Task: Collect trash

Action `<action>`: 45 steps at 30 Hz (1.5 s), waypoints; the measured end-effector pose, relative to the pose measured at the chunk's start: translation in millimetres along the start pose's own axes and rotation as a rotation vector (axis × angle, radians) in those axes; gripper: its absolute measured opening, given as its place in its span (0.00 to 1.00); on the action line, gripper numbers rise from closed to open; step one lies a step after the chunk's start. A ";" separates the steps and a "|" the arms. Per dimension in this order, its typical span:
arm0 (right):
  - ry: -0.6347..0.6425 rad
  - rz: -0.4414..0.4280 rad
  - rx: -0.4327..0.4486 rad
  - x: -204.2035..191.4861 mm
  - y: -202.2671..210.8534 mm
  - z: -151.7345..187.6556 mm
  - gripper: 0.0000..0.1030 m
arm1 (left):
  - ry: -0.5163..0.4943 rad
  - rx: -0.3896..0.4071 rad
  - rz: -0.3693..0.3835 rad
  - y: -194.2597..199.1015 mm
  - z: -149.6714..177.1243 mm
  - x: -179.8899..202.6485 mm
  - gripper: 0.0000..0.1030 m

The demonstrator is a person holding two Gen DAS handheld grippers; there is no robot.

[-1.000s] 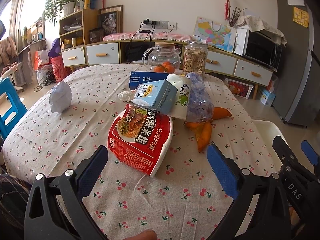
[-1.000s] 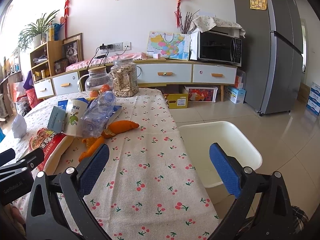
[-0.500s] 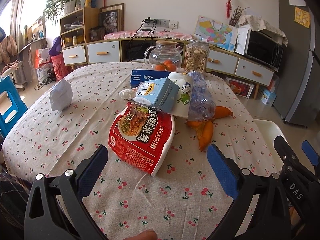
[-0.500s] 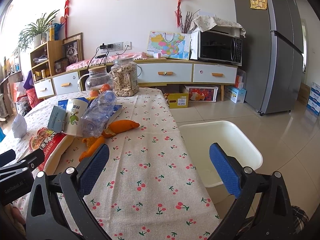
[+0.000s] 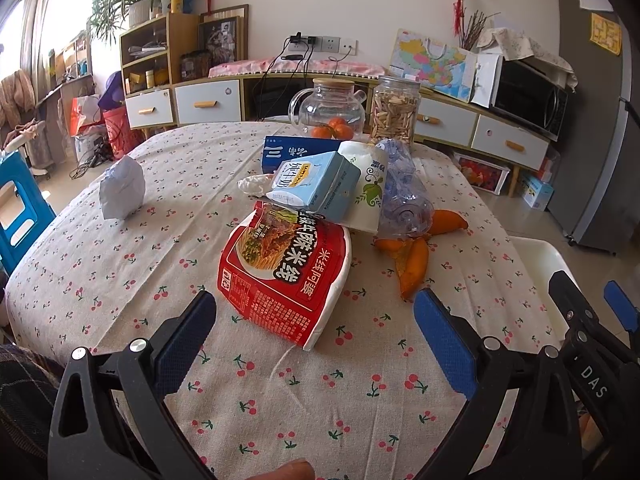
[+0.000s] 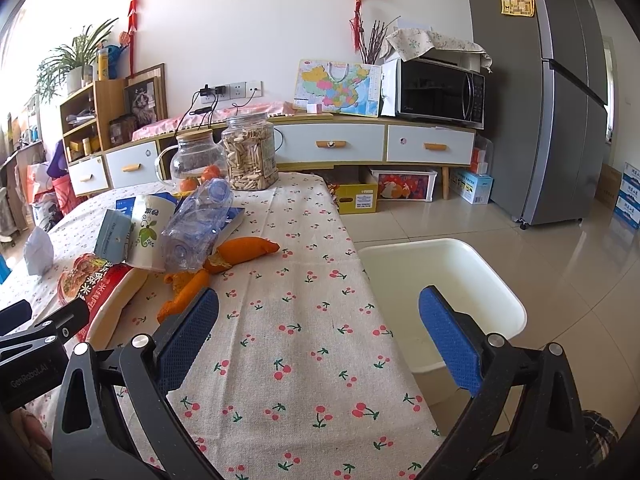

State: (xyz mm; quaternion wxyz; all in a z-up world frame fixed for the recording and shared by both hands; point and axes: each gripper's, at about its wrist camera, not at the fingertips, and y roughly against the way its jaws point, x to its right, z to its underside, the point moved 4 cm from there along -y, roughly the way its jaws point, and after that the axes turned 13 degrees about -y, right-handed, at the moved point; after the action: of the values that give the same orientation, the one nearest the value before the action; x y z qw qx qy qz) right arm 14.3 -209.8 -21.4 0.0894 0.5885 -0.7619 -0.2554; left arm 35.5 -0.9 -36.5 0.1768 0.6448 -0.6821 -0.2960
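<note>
A pile of trash lies on the cherry-print table [image 5: 120,272]: a red noodle packet [image 5: 284,272], a light blue milk carton [image 5: 316,188], a paper cup [image 5: 366,184], a crushed plastic bottle [image 5: 404,196], orange peels [image 5: 412,260] and a crumpled white paper [image 5: 122,188]. My left gripper [image 5: 316,340] is open and empty, just short of the noodle packet. My right gripper [image 6: 320,332] is open and empty over the table's right edge, with the white bin [image 6: 440,280] beside the table. The peels [image 6: 240,252] and bottle [image 6: 200,228] lie to its left.
A glass teapot [image 5: 328,108] with oranges and a jar of seeds [image 5: 394,110] stand at the table's far side, with a blue box [image 5: 296,152] in front. A blue stool [image 5: 20,208] is at the left. A fridge [image 6: 560,100] and cabinets stand behind.
The left gripper has crept slightly towards the noodle packet. The right gripper has barely moved. Both stay open.
</note>
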 end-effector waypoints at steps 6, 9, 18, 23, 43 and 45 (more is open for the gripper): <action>0.004 0.002 -0.004 0.5 -0.1 -0.5 0.93 | 0.011 0.024 0.000 0.4 0.9 -0.9 0.94; 0.008 0.005 -0.011 -0.3 0.0 0.4 0.93 | 0.016 0.028 0.000 0.2 1.9 -1.7 0.94; -0.014 -0.011 -0.055 2.9 -5.0 -1.4 0.93 | 0.093 -0.025 0.052 -4.1 -1.4 -7.6 0.94; -0.061 -0.027 -0.099 14.0 -12.4 -5.5 0.93 | 0.141 -0.095 0.044 -17.7 -5.7 -27.2 0.94; -0.175 -0.062 -0.272 33.4 -44.9 2.4 0.93 | 0.143 -0.232 -0.322 -79.9 -65.4 -183.9 0.94; -0.153 -0.056 -0.274 30.1 -45.6 4.2 0.93 | 0.151 -0.257 -0.362 -94.8 -69.6 -207.8 0.94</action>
State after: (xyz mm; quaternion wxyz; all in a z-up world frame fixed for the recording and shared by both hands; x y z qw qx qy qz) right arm 42.5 -245.1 -52.5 0.1035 0.5707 -0.7077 -0.4034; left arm 174.4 192.2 -14.2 0.2521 0.7491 -0.4968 -0.3584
